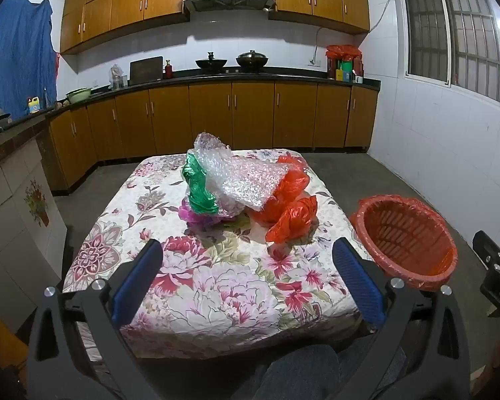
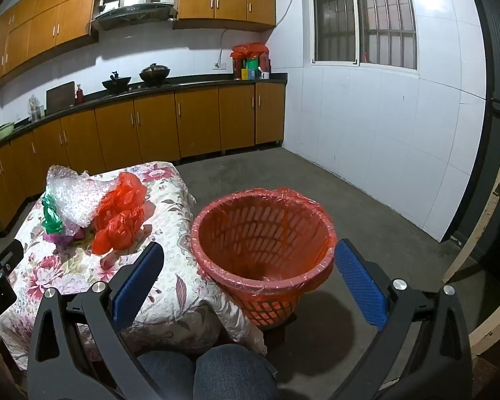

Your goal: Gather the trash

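A pile of trash lies on the far half of a table with a floral cloth [image 1: 216, 286]: clear bubble wrap [image 1: 240, 176], a green plastic bag [image 1: 196, 186], a purple bag [image 1: 193, 215] under it, and a crumpled red bag [image 1: 290, 203]. A red basket bin lined with a red bag [image 1: 406, 240] stands right of the table. My left gripper [image 1: 246, 250] is open and empty, short of the pile. My right gripper [image 2: 250, 253] is open and empty, in front of the bin [image 2: 266, 233]. The pile also shows in the right wrist view: bubble wrap [image 2: 76, 196], red bag [image 2: 123, 216].
Kitchen counter with wooden cabinets [image 1: 216, 116] runs along the back and left. White tiled wall with a window [image 2: 366, 20] is on the right. Bare concrete floor [image 2: 366, 206] lies around the bin. The person's knees [image 2: 216, 366] are at the bottom. A pale wooden frame [image 2: 496, 233] stands far right.
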A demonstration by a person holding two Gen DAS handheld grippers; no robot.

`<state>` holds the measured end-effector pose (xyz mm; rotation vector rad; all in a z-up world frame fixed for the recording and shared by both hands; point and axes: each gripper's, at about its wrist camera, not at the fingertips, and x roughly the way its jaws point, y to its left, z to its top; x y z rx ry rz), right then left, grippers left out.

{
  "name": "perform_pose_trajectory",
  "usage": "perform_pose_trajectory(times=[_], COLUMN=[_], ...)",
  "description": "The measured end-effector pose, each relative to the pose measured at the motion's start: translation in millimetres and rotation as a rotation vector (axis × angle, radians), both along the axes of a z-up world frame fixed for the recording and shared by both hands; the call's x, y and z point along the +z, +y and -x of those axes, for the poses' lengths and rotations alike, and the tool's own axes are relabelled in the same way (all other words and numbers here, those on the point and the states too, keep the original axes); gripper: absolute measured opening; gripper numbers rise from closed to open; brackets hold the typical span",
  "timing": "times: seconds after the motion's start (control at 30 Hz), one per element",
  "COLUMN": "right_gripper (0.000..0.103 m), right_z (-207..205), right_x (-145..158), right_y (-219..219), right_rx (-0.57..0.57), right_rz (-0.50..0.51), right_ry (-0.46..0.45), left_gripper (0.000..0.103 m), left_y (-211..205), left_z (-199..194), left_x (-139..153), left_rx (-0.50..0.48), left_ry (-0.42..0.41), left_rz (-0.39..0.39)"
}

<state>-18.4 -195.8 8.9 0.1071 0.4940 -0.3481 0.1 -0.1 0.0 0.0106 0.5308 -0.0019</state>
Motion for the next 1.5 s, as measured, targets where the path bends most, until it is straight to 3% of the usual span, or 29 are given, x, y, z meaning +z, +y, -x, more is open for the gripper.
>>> perform_pose_trajectory(times=[1.5], right_gripper=[0.101], right_z=[-2.5], right_x=[-1.6], right_y=[1.9], right_rx=[-0.001], right_rz=[0.002], right_ry=[0.006], left_gripper=[0.099], left_y=[0.0], left_z=[0.0], left_x=[0.0], left_rx=[0.001], left_ry=[0.005], left_rz=[0.001])
